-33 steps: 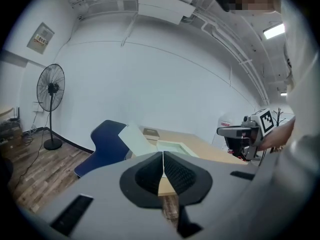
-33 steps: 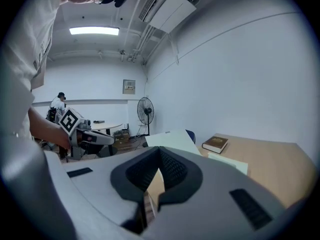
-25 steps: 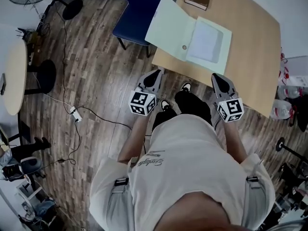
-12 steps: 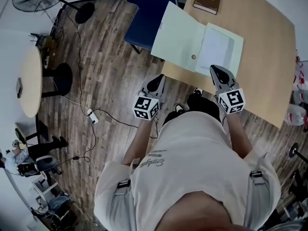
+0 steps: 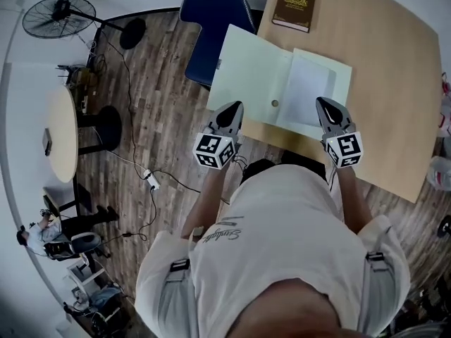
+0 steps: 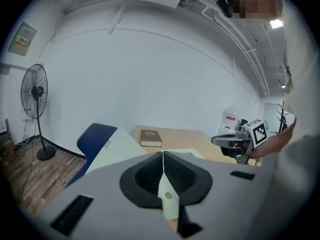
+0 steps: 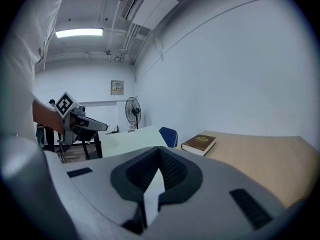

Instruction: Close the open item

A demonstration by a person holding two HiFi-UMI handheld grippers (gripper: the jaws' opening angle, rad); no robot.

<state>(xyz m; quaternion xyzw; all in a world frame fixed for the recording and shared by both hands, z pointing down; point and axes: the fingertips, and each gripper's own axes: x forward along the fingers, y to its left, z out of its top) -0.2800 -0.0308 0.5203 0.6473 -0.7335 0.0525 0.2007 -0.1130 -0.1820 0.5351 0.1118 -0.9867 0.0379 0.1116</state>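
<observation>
A pale green folder (image 5: 246, 69) lies open on the wooden table (image 5: 394, 83), its left flap hanging past the table's left edge and a white sheet (image 5: 306, 90) in its right half. My left gripper (image 5: 232, 108) is shut and empty, its tip at the near edge of the left flap. My right gripper (image 5: 325, 104) is shut and empty too, at the near edge of the right half. From the left gripper view (image 6: 163, 154) the folder (image 6: 112, 144) lies just ahead. In the right gripper view (image 7: 160, 150) the folder (image 7: 127, 136) spreads to the left.
A brown book (image 5: 294, 8) lies shut at the table's far edge. A blue chair (image 5: 211, 20) stands under the folder's overhanging flap. A fan (image 5: 60, 16), a round table (image 5: 60, 132) and floor cables (image 5: 151, 182) are off to the left.
The person has stepped up to the table. Both grippers have moved forward from above the floor to the folder's near edge, still shut.
</observation>
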